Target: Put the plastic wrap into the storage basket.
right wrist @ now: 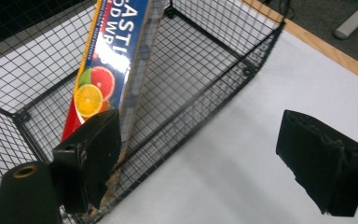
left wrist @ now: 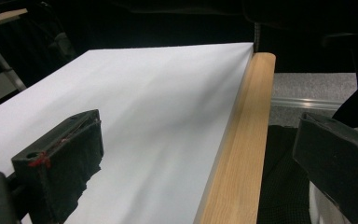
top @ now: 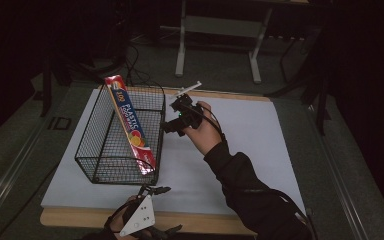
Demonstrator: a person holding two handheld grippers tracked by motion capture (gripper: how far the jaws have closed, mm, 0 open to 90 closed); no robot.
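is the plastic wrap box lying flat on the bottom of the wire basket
No, the plastic wrap box leans tilted inside the wire basket, its top end above the rim.

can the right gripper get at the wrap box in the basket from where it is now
Probably yes. The right gripper is open beside the wire basket, next to the side where the wrap box leans. The basket has no lid and the box sticks up above its rim, so coming over the top looks free; the mesh blocks a sideways grab.

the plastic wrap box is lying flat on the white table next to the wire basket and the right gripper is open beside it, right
Not quite. The plastic wrap box is not flat on the white table: it stands tilted inside the wire basket, as the high view and the right gripper view show. The right gripper is indeed open, just outside the basket.
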